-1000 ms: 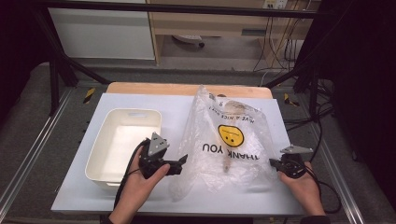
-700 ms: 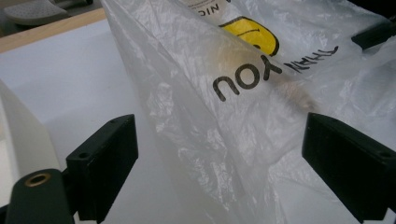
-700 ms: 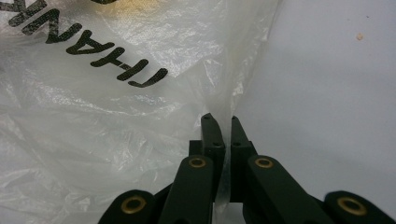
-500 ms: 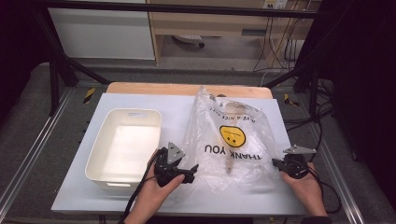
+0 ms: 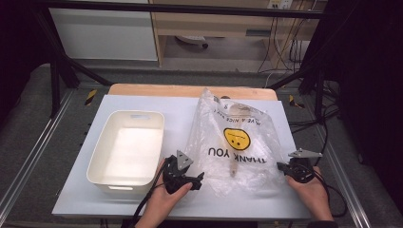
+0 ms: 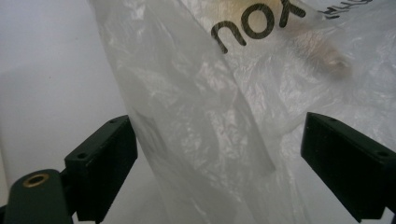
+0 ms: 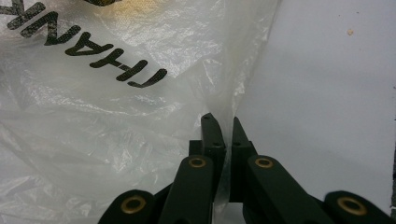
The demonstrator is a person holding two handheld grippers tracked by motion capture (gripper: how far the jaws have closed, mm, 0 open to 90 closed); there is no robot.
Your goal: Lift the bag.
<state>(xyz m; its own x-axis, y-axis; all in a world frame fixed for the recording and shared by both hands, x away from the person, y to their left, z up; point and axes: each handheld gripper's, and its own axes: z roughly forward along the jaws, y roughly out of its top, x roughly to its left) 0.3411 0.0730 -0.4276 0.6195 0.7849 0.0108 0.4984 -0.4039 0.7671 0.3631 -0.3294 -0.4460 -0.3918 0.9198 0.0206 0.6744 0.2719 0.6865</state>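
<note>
Clear plastic bag (image 5: 237, 142) w/ smiley + "THANK YOU" print lies flat on white table (image 5: 294, 199), just right of white bin (image 5: 126, 147). Wooden utensil inside bag, blurred. Left gripper (image 5: 197, 180) at bag's near-left corner, jaws spread wide w/ bag film between them. Right gripper (image 5: 281, 167) at bag's near-right edge, jaws pressed together, pinching the film.

Tub (image 5: 127, 146) left on table (image 5: 142, 102), bag (image 5: 233, 142) right beside it, claws at near corners
</note>
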